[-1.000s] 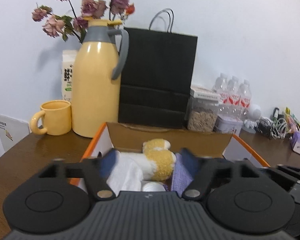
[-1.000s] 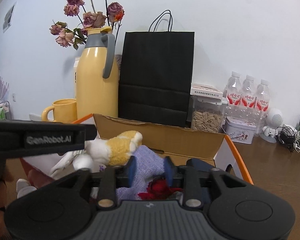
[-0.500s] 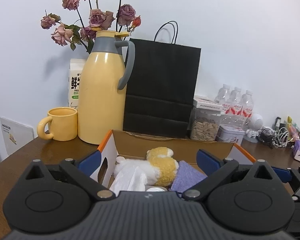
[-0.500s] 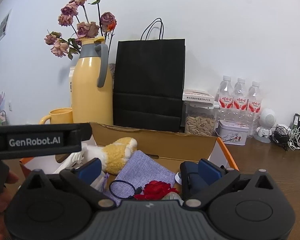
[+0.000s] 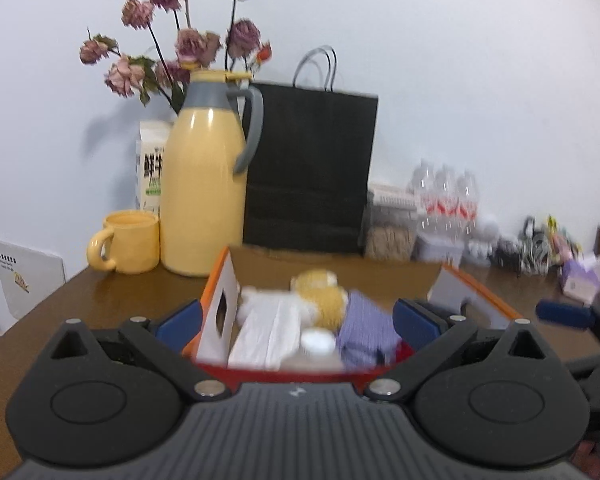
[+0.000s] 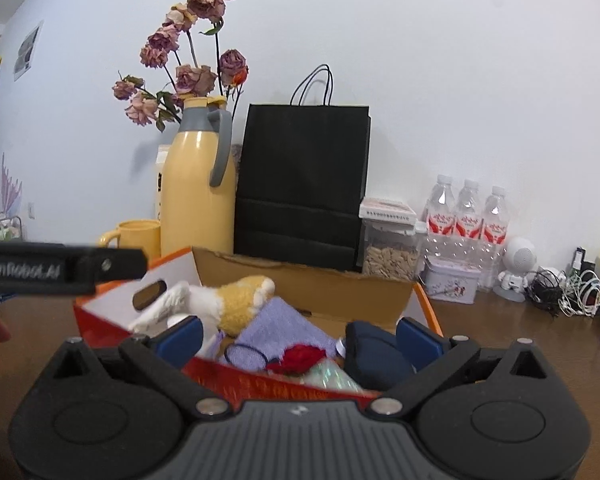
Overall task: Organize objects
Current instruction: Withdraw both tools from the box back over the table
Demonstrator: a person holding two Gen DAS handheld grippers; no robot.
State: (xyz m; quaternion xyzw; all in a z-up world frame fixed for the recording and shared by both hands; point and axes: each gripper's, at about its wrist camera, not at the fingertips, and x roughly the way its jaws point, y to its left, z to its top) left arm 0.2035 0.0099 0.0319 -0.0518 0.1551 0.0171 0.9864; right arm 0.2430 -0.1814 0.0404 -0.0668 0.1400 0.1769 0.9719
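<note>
I had spread both the left gripper (image 5: 296, 318) and right gripper (image 6: 298, 334) wide and drawn back (nothing pinched); the plush toy (image 6: 236, 300) and purple cloth (image 6: 284, 330) lay in the orange box (image 6: 430, 308), apparently stowed.

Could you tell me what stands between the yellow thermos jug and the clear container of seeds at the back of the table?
The black paper bag stands between the yellow thermos jug and the seed container, clearest in the right wrist view.
</note>
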